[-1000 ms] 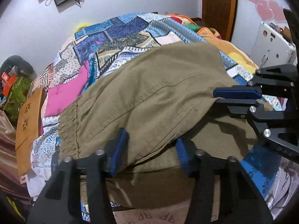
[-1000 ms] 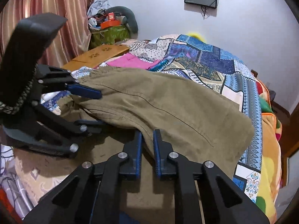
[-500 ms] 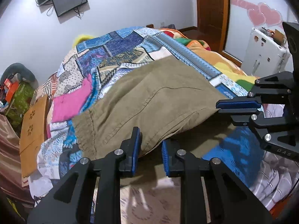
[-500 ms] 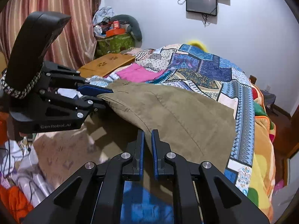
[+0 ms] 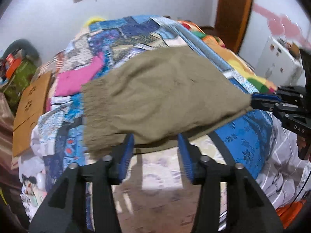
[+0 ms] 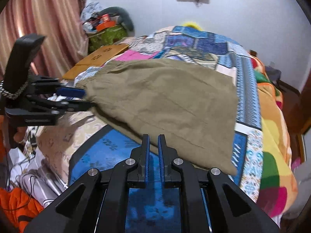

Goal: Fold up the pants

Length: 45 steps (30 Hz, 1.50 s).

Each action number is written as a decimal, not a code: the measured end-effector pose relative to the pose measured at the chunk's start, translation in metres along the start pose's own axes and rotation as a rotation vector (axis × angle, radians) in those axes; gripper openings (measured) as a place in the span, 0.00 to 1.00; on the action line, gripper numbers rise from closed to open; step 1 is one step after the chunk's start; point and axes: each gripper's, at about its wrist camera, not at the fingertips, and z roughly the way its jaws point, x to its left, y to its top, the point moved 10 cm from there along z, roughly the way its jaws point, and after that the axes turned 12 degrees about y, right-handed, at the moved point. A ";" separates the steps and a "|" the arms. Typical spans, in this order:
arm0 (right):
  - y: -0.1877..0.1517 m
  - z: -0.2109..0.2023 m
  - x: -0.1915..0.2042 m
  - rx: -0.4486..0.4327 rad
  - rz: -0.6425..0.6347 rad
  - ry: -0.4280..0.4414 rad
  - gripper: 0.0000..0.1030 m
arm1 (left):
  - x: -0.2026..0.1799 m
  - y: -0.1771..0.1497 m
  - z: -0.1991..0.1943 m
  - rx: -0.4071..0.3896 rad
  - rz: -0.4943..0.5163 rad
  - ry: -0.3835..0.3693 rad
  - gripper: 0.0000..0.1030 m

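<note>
The olive-green pants (image 5: 159,101) lie folded on the patchwork bedspread (image 5: 124,33), with the gathered waistband at the left. They also show in the right wrist view (image 6: 165,101). My left gripper (image 5: 155,151) is open at the near edge of the pants, its blue pads either side of the cloth edge. In the right wrist view it (image 6: 81,99) sits at the pants' left corner. My right gripper (image 6: 153,147) is shut on the near fold of the pants. In the left wrist view it (image 5: 256,100) pinches the right corner.
A pink cloth (image 5: 75,79) and a brown board (image 5: 29,104) lie left of the pants. A blue patterned sheet (image 6: 108,151) covers the near bed edge. Clutter and a green box (image 6: 107,35) stand by the curtain. A white cabinet (image 5: 278,62) stands at right.
My left gripper has opened from shut and let go of the pants' edge. The pants have dropped flatter onto the bed. My right gripper stays shut on its corner.
</note>
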 end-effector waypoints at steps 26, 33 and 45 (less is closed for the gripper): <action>-0.041 0.002 -0.092 -0.046 0.367 -0.111 0.41 | 0.063 -0.016 0.064 0.106 -0.239 0.034 0.67; -0.059 0.002 -0.099 0.029 0.326 -0.163 0.11 | 0.067 -0.009 0.053 0.064 -0.168 0.091 0.55; -0.063 0.000 -0.101 0.051 0.330 -0.161 0.14 | 0.075 -0.022 0.059 0.086 -0.201 0.098 0.74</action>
